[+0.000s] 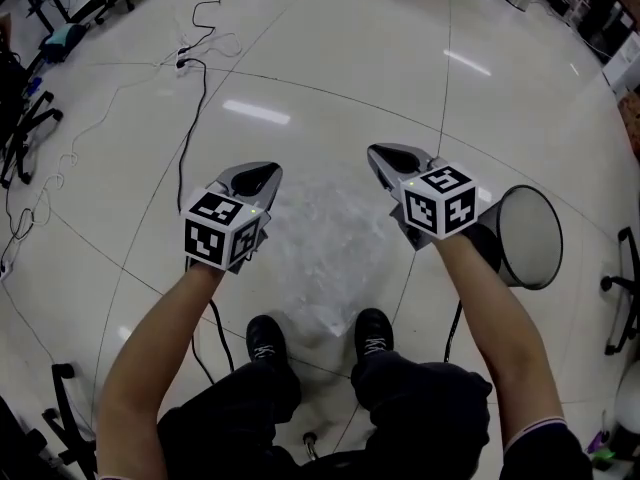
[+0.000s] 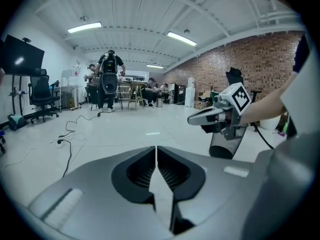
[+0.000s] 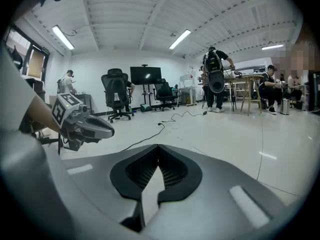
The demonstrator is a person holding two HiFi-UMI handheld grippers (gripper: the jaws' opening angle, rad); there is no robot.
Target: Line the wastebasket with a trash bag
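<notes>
**Inspector:** Surface and room?

**Assistant:** Glossy pale tiled floor [image 1: 330,88] in an open workshop. Black shoes [image 1: 268,340] are nearest. Before them a crumpled clear trash bag [image 1: 330,253] spreads between both grippers.

**Inspector:** Fingers?

**Assistant:** On the left gripper [image 1: 262,175] and the right gripper [image 1: 383,158] the fingers are closed, tips meeting. Whether film is pinched, I cannot tell.

**Inspector:** The wastebasket [image 1: 535,243]?

**Assistant:** Black mesh, round, on the floor just beside the right forearm [image 1: 490,308]. Beyond it are loose black cables [image 1: 190,118] and office chairs [image 1: 20,128].

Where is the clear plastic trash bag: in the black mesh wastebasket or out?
Out. The clear plastic trash bag is spread ahead of the shoes; the black mesh wastebasket sits apart, bare inside.
</notes>
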